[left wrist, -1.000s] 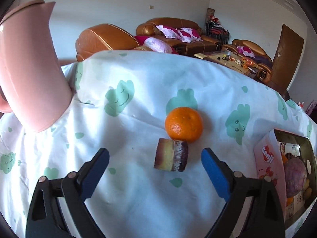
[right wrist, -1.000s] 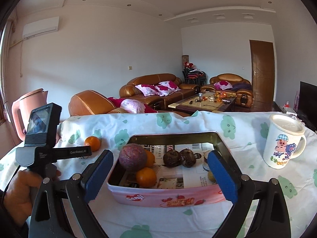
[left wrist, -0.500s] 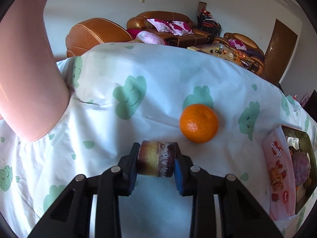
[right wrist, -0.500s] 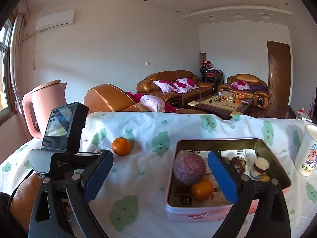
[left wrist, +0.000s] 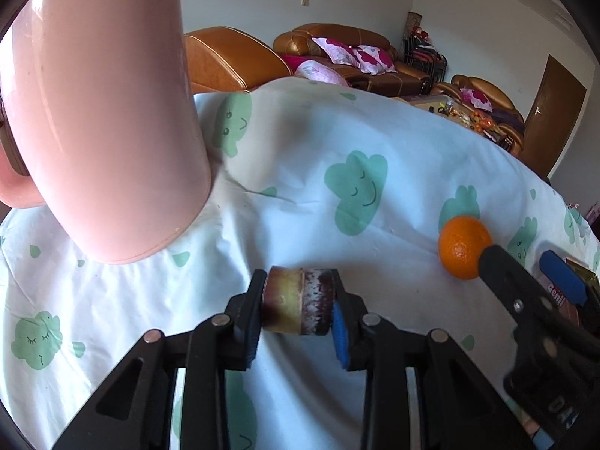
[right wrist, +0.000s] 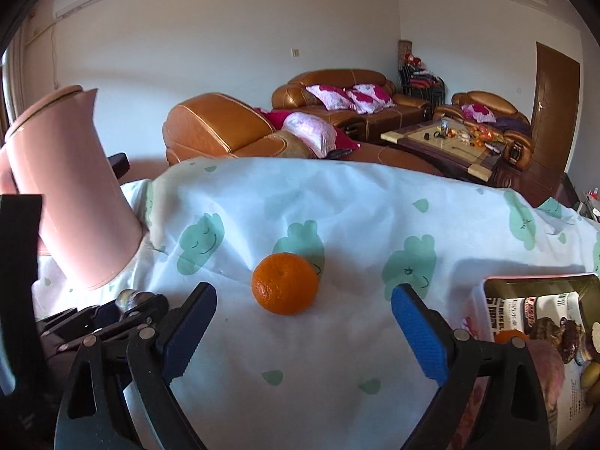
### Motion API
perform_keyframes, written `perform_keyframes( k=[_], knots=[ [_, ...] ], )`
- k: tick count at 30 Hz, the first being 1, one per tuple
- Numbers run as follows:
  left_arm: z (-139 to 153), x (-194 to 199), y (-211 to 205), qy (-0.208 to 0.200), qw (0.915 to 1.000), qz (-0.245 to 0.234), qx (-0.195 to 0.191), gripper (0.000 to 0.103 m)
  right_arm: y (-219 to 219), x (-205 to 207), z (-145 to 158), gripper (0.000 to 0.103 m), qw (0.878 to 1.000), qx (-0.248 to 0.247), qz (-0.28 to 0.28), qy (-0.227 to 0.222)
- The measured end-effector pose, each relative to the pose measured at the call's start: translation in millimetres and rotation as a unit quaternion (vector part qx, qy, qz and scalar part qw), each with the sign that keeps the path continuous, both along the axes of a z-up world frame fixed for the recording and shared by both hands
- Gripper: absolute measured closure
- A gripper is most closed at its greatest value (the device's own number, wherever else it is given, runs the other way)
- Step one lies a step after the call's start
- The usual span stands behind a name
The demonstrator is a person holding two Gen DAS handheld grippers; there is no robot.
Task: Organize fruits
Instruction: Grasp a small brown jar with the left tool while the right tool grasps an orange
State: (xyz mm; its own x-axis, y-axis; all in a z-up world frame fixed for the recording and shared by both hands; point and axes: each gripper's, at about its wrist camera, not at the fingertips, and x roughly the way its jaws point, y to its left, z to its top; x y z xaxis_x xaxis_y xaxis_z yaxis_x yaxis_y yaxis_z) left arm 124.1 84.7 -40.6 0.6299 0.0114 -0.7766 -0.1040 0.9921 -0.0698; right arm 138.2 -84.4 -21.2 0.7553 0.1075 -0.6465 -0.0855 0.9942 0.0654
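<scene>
My left gripper (left wrist: 298, 305) is shut on a short cut piece of sugarcane (left wrist: 298, 305), yellow at one end and purple at the other, held just above the cloth. An orange (right wrist: 284, 283) lies on the cloud-print tablecloth (right wrist: 337, 202); it also shows in the left wrist view (left wrist: 464, 245). My right gripper (right wrist: 302, 322) is open with the orange just ahead, between its blue pads. The right gripper shows in the left wrist view (left wrist: 525, 281) beside the orange. The fruit tin (right wrist: 540, 281) with several fruits sits at the right.
A tall pink kettle (left wrist: 105, 112) stands at the left, close to my left gripper; it also shows in the right wrist view (right wrist: 71, 187). The left gripper's body (right wrist: 93, 322) lies at the lower left of the right wrist view. Sofas stand beyond the table edge.
My left gripper closed on the sugarcane piece and moved left toward the kettle. My right gripper swung left from the tin until the orange sits between its fingers.
</scene>
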Motion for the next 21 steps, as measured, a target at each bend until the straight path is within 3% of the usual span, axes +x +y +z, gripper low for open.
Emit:
perform_keyframes(
  k=[4,7,10,14,21],
  knots=[
    [1.4,11.5,-7.2,0.004,0.9999,0.0,0.012,0.068,1.2,27.7,-20.6,0.007,0.999,-0.002,0.004,0.04],
    [1.5,17.7,-11.8,0.007,0.9997,0.0,0.022,0.068,6.0,39.5,-32.0,0.014,0.997,0.007,0.026,0.073],
    [1.4,20.2,-18.0,0.007,0.9996,0.0,0.026,0.068,7.3,42.8,-38.5,0.053,0.996,0.001,0.023,0.09],
    [0.6,22.3,-18.2,0.007,0.9997,0.001,0.022,0.068,7.0,32.9,-38.8,0.053,0.996,-0.008,0.027,0.086],
    [-2.3,21.4,-13.7,0.004,0.9997,0.002,0.025,0.069,-3.4,-20.0,-12.7,0.053,1.0,-0.014,-0.016,-0.006]
  ],
)
